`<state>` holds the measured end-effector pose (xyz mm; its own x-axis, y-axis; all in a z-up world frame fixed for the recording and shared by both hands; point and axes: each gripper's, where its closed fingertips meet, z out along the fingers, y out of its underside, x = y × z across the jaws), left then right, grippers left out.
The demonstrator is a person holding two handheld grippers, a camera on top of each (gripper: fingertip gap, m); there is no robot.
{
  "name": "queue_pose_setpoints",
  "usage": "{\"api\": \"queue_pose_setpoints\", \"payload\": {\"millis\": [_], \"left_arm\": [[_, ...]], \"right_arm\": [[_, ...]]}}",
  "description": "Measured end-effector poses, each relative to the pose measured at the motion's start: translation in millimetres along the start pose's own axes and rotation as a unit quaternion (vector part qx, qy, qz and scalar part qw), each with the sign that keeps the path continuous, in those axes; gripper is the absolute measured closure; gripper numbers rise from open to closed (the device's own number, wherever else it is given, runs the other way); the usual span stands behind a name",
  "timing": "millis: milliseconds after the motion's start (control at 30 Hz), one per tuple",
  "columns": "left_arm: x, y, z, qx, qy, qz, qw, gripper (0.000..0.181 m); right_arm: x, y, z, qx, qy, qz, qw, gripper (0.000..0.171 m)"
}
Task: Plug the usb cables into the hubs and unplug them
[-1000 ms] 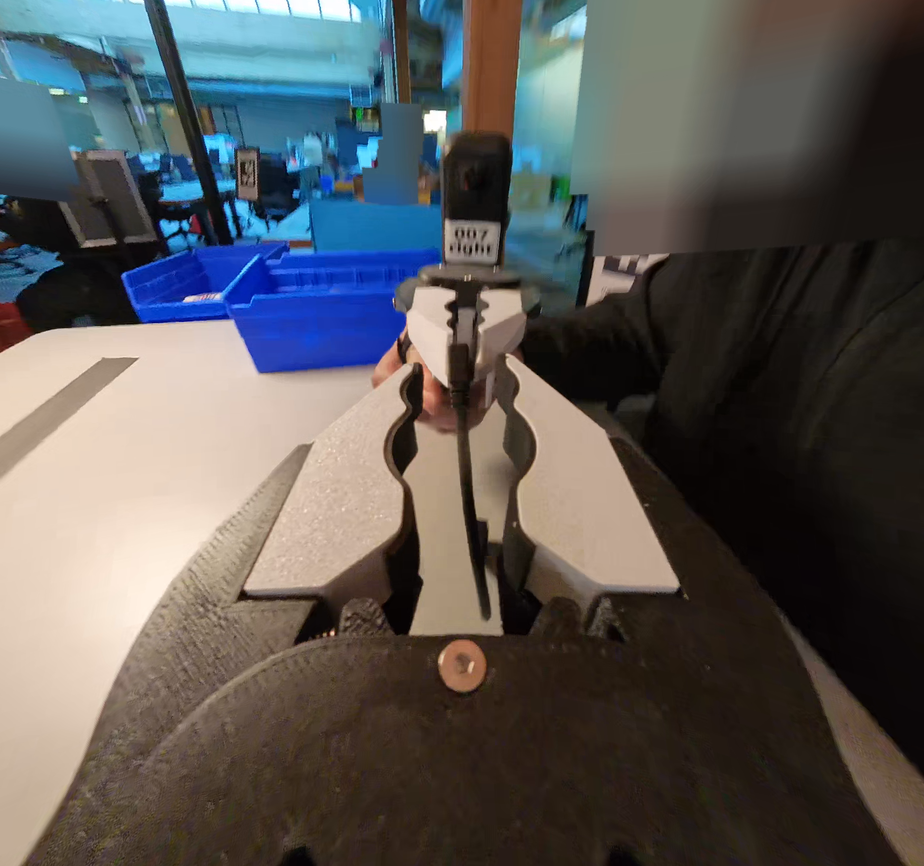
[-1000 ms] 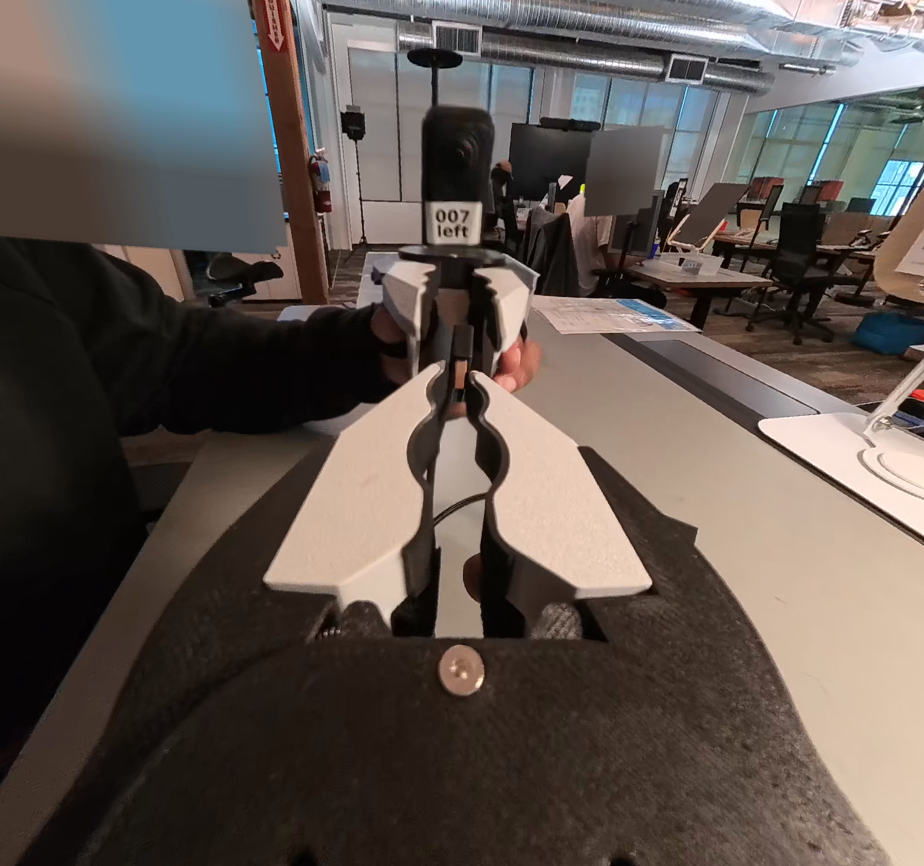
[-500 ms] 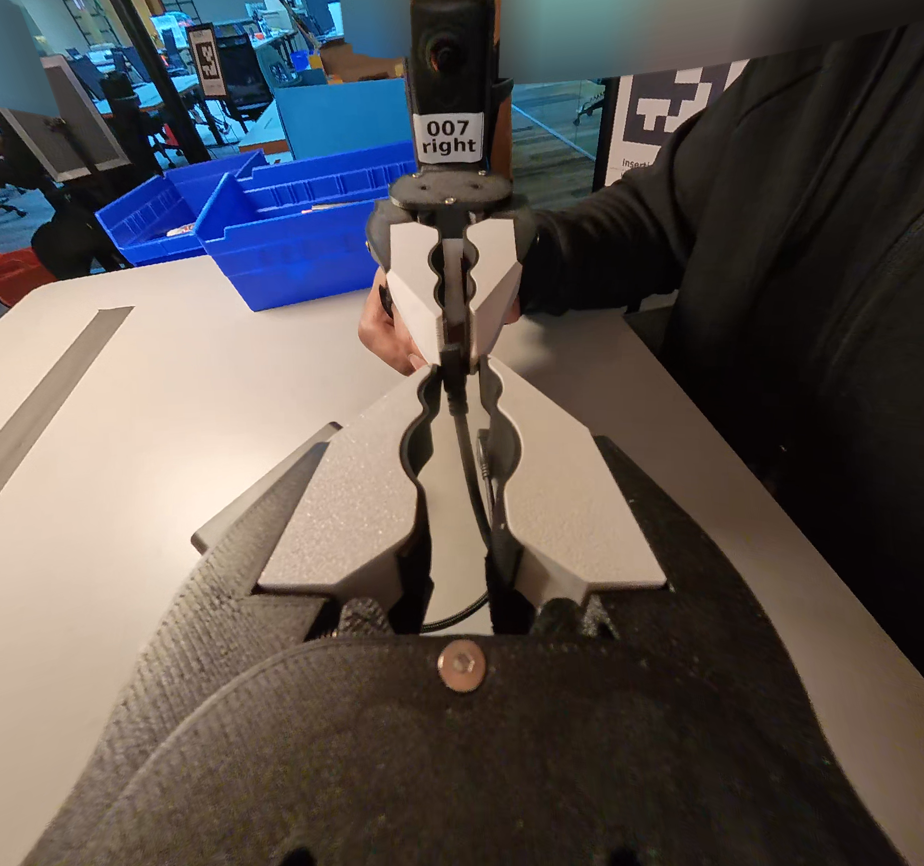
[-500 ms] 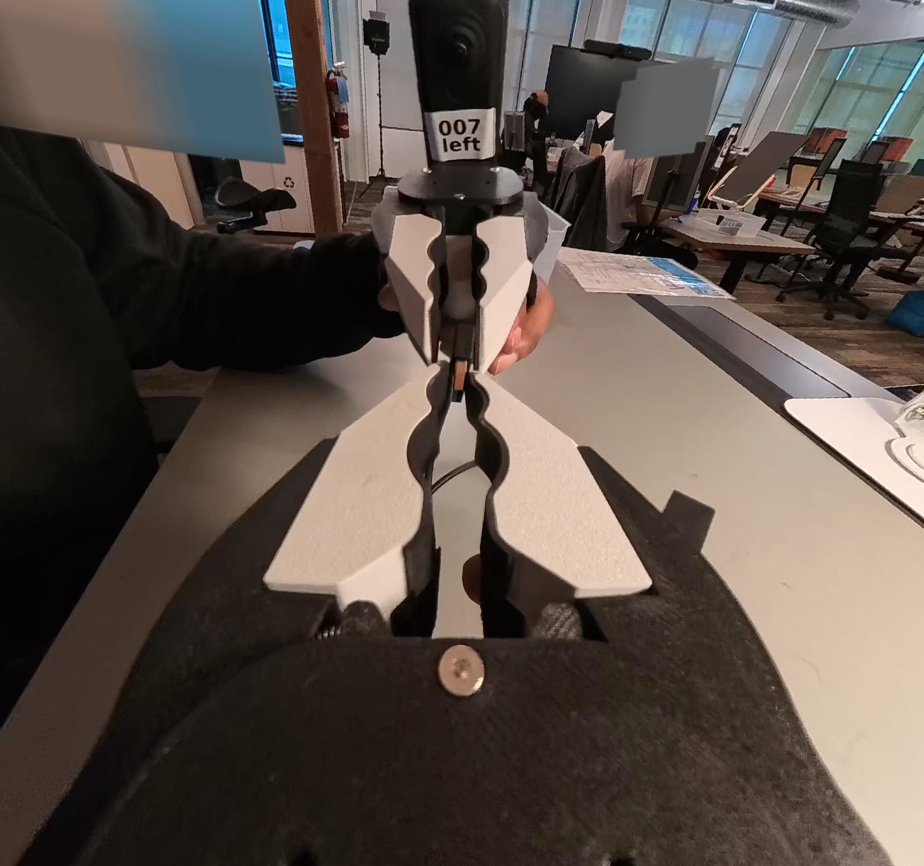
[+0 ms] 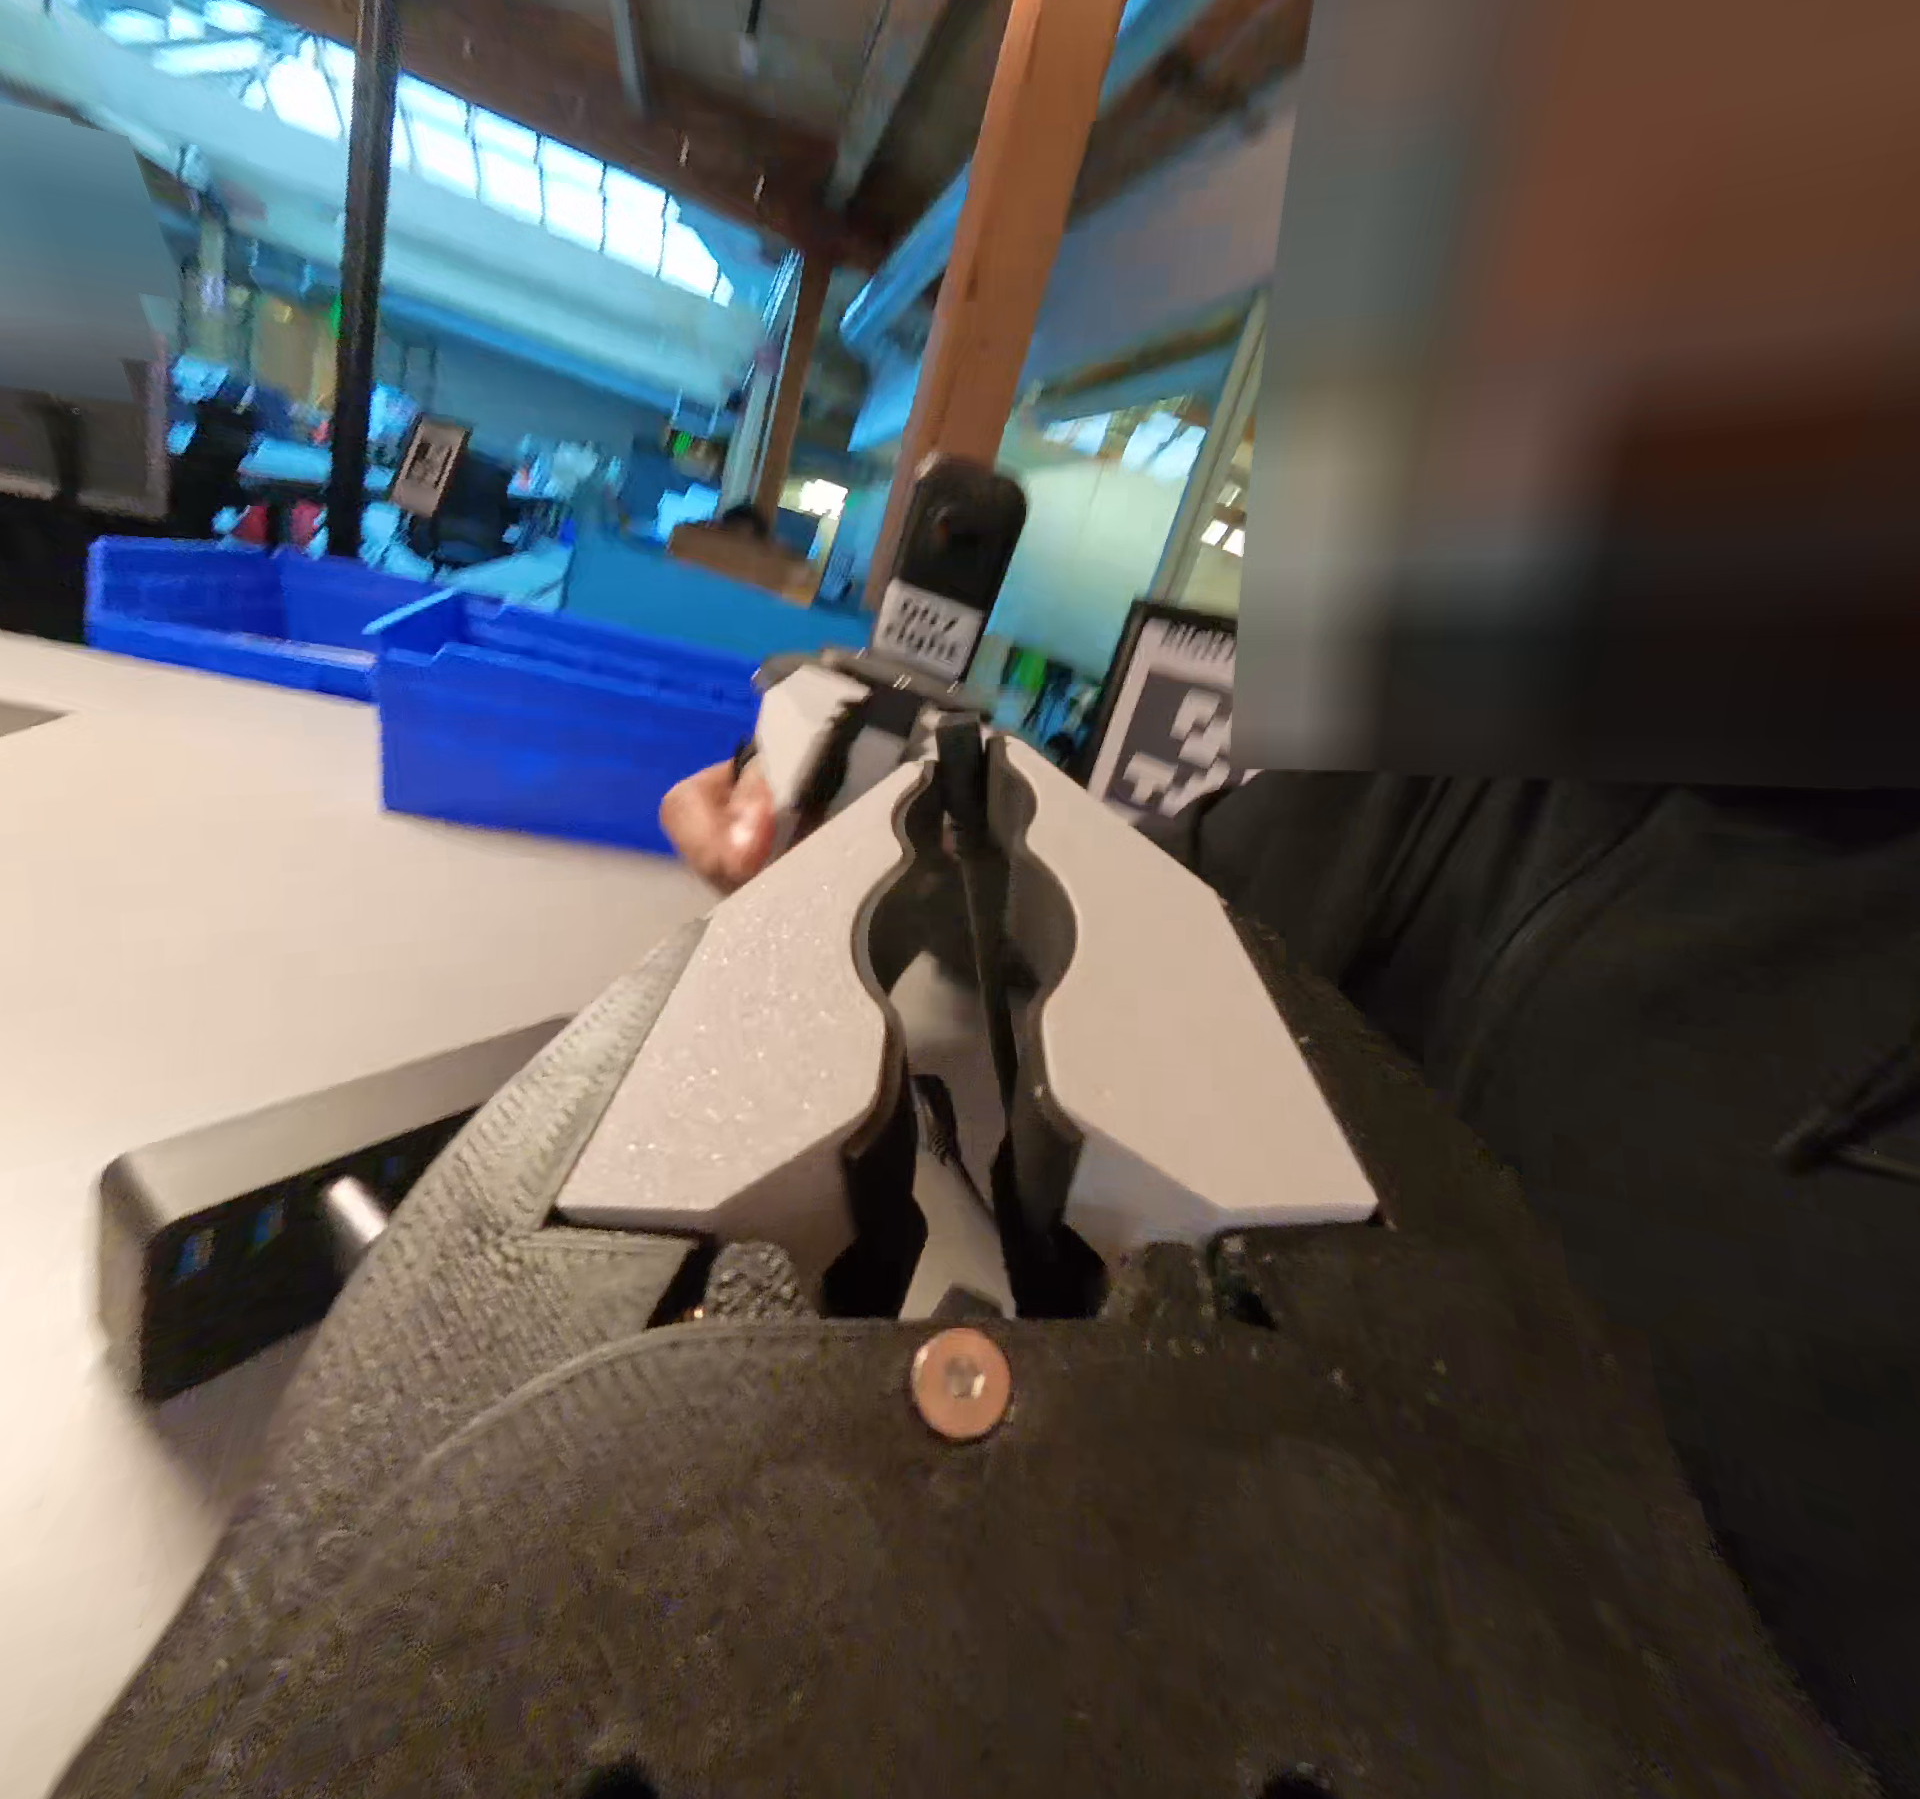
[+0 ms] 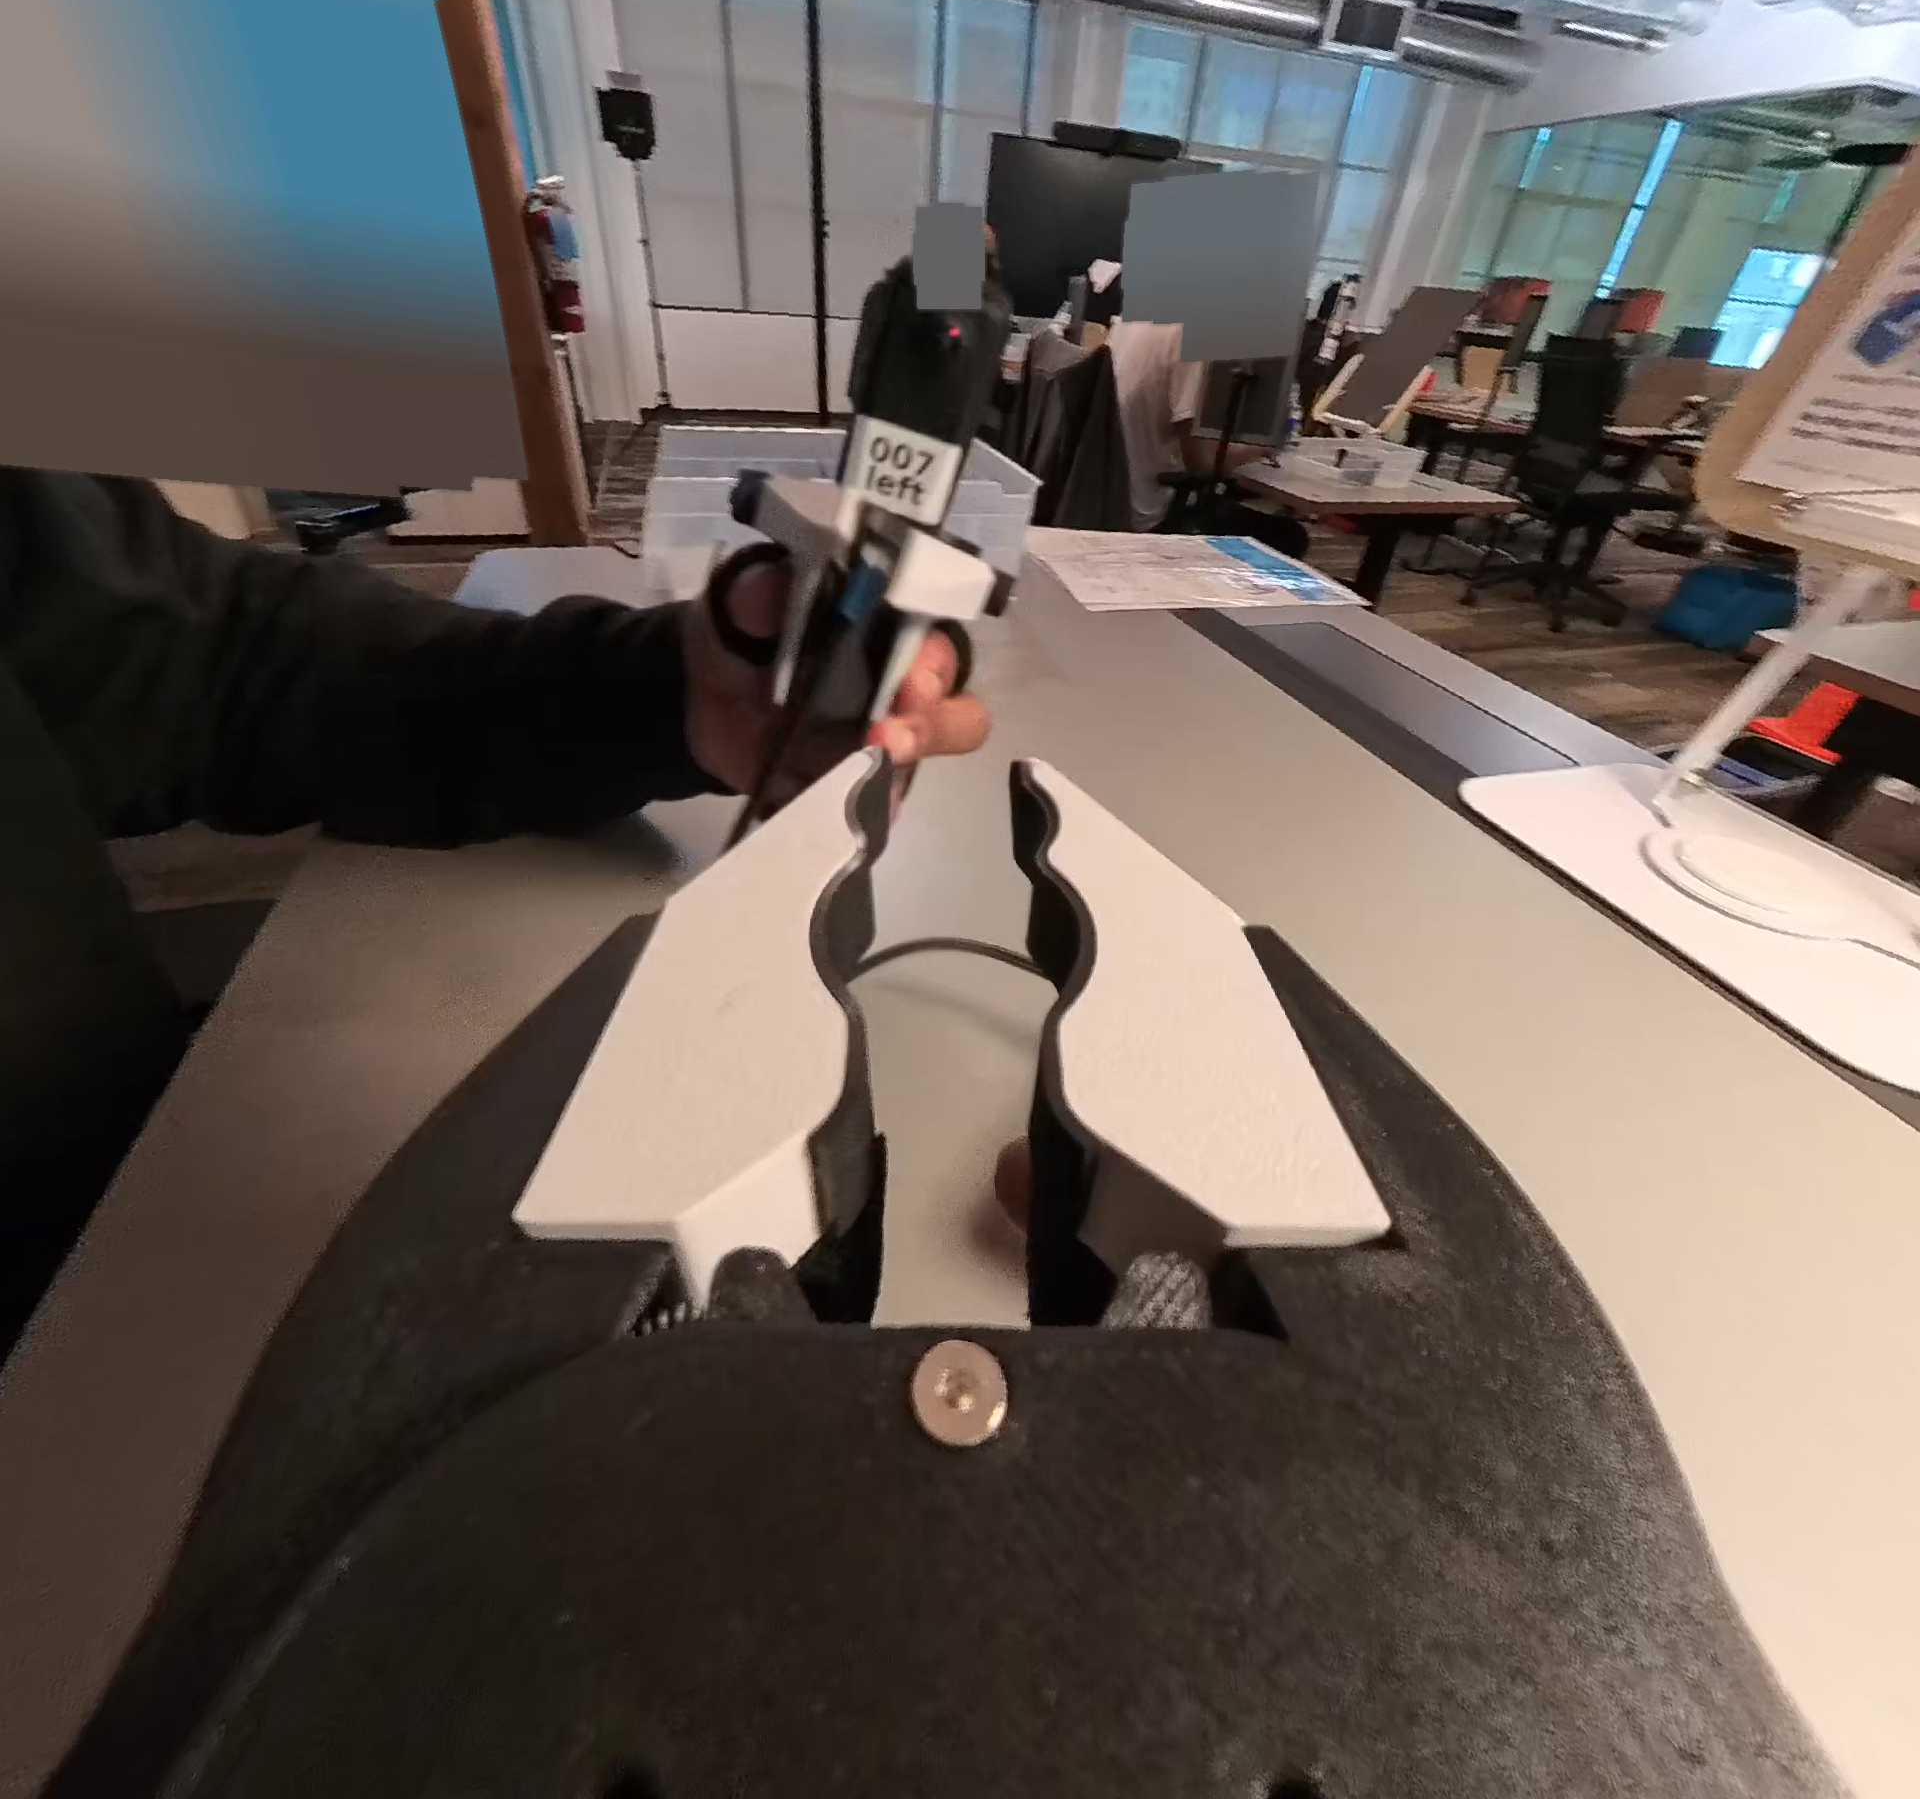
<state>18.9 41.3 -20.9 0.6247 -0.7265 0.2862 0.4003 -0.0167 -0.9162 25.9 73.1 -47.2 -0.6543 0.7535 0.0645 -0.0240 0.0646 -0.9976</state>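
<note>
My left gripper (image 5: 958, 762) is shut on a black USB cable (image 5: 982, 928) that runs back between its fingers. In the right wrist view it (image 6: 868, 627) is tilted, held in a hand above the table, with the cable's blue-tipped plug (image 6: 858, 596) in it and the cable (image 6: 774, 752) hanging down. My right gripper (image 6: 951, 773) is open and empty, a short way from the left one. A loop of cable (image 6: 935, 947) lies on the table between its fingers. A dark grey USB hub (image 5: 260, 1188) lies on the table at the lower left of the left wrist view. The right gripper (image 5: 821, 741) shows blurred beyond my left fingertips.
Blue bins (image 5: 561, 731) stand at the back of the grey table (image 5: 260, 897). A white bin (image 6: 831, 482), papers (image 6: 1195, 575) and a white stand base (image 6: 1714, 876) are in the right wrist view. The person's dark sleeve (image 6: 364, 669) reaches in from the left. The dark grey USB hub (image 5: 260, 1188) is about 15 cm from both grippers' fingertips.
My right gripper has opened and let go of the cable. The two grippers have moved apart, and the left one has tilted with the plug still in it.
</note>
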Motion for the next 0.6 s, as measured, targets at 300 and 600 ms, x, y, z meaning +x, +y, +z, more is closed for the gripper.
{"api": "queue_pose_setpoints", "payload": {"millis": [300,600], "left_arm": [[9.6,-17.6,-2.2,0.087,0.045,-0.027,0.995,0.17],[-19.6,-5.7,-2.6,0.045,-0.051,-0.04,0.997,0.172]], "right_arm": [[52.4,40.1,-6.0,-0.102,0.116,0.018,0.988,0.14],[65.1,107.2,-12.1,-0.272,0.142,0.018,0.951,0.117]]}}
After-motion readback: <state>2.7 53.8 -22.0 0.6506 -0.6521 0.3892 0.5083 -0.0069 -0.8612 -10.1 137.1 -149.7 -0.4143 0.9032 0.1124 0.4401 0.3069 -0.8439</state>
